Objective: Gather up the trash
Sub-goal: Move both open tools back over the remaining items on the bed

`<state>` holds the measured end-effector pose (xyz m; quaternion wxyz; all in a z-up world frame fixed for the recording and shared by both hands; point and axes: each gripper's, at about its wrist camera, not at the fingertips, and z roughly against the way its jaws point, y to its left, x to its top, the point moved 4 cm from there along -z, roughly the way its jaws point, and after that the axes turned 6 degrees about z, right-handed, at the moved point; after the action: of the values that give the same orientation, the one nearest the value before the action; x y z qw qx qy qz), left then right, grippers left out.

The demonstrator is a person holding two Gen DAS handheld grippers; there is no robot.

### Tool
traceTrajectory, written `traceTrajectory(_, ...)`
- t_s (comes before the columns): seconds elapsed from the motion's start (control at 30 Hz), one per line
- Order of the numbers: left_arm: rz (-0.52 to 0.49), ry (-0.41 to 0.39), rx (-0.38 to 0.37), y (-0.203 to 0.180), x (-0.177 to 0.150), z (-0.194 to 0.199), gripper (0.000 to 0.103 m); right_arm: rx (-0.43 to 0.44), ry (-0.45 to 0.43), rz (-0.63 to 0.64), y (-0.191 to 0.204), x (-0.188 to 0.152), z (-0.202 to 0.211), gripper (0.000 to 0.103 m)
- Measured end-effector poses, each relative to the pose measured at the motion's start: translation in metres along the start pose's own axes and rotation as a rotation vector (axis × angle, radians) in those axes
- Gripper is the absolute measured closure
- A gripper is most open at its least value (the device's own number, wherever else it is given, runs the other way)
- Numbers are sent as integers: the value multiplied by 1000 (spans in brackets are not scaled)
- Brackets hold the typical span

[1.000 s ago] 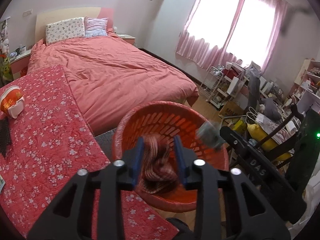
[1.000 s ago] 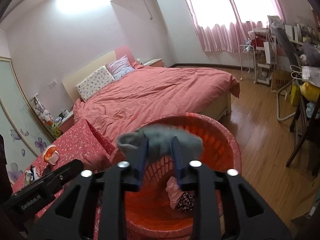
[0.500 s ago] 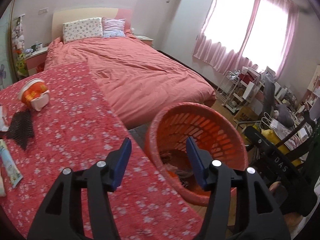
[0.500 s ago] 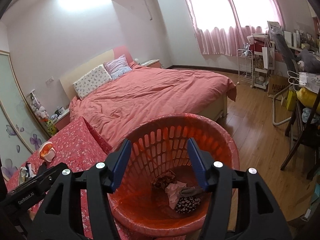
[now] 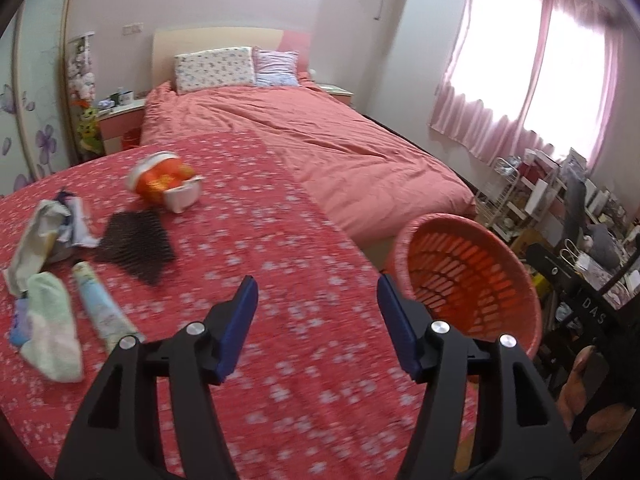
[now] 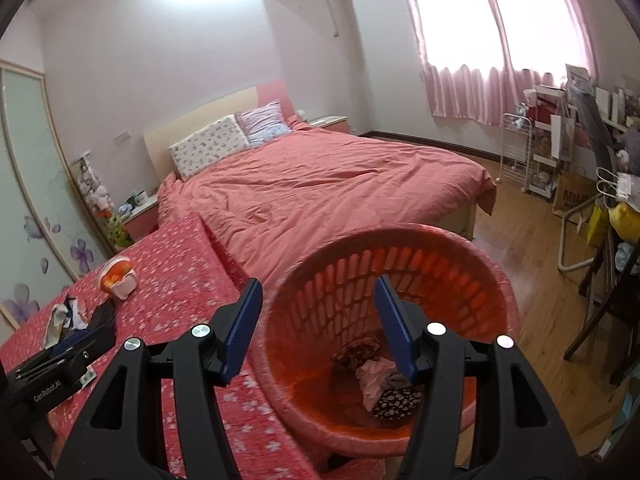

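While the orange slatted basket point(image 6: 400, 320) beside the tabletop point(image 5: 280, 240) holds crumpled cloth scraps point(image 6: 376, 376), the left claw point(image 5: 316, 316) is opening, empty; right claw point(image 6: 316, 316) gapes empty, both having dropped their bundles.

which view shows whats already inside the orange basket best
The right wrist view: it looks down into the orange basket, showing the crumpled cloth pieces on its bottom. The left wrist view shows only the basket's rim and slatted inner wall, not its contents.

Floral cloth point(image 5: 304, 264) motion-blurred; basket point(image 5: 480, 280) base hidden behind right finger; desk clutter point(image 5: 580, 220) indistinct
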<state>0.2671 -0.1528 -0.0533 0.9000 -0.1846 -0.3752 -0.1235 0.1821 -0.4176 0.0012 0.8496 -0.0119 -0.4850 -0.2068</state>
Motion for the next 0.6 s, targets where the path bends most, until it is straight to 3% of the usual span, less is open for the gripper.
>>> traceTrajectory(0.23, 44, -37, 83, 51, -4, 26, 42, 60, 17, 66, 40, -4, 2, 45)
traceTrajectory(0.6, 195, -94, 268, 167, -16, 79, 42, 220, 79, 207, 135, -27, 1, 45)
